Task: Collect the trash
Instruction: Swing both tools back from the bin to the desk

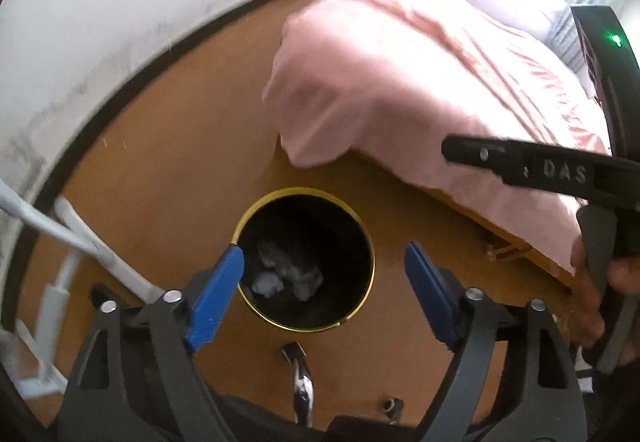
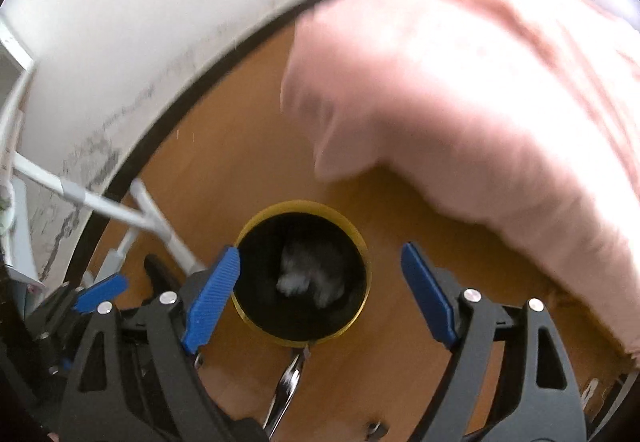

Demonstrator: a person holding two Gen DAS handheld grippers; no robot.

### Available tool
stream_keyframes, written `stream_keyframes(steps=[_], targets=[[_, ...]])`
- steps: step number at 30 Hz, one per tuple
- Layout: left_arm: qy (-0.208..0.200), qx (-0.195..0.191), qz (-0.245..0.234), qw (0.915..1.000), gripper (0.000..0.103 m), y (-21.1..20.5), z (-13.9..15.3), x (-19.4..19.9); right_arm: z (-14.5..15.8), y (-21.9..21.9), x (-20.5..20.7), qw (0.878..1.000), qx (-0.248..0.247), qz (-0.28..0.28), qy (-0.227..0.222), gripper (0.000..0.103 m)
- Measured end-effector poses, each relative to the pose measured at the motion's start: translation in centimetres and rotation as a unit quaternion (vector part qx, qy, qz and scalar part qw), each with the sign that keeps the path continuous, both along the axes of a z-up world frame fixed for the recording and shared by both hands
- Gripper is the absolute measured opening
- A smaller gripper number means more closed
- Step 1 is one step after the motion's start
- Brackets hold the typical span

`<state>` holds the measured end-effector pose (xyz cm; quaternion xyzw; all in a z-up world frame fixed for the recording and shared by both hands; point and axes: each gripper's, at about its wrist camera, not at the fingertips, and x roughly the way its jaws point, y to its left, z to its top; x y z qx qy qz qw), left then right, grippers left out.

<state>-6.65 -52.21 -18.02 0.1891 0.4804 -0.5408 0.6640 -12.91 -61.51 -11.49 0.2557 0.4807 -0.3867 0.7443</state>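
1. Trash: crumpled pale wads, apparently tissue or paper, lying at the bottom of the bin, a dark cylinder with a gold rim standing on the wooden floor.
2. Handling estimate: light, soft and compressible, not fragile. The wads should yield under pressure and are unlikely to slip from ribbed pads.
3. Recommended hold: pinch across the bulk of a wad, not a loose edge, which may tear or unfold.
4. Left gripper: jaws spread wide and empty, positioned above the bin mouth.
5. Right gripper: jaws likewise wide apart and empty, also over the bin.
6. Surroundings: a bed with a pink cover stands just beside the bin; a white folding rack leans near the wall.
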Motion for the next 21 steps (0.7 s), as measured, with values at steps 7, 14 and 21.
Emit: stream_keyframes(steps=[7,14,21], targets=[[-0.093,-0.065,0.025,0.9933,0.094,10.1,13.8,0.3,11.6,6.8,2.1,0.989,-0.077,0.084,-0.096,0.093],[-0.163,-0.045,0.202,0.9646,0.095,26.5,18.5,7.9,15.2,18.1,13.1,0.952,-0.059,0.263,-0.146,0.094],[-0.189,0.017,0.426,0.8848,0.095,46.8,18.8,14.2,13.5,34.7,25.1,0.879,-0.012,0.456,-0.139,0.094]])
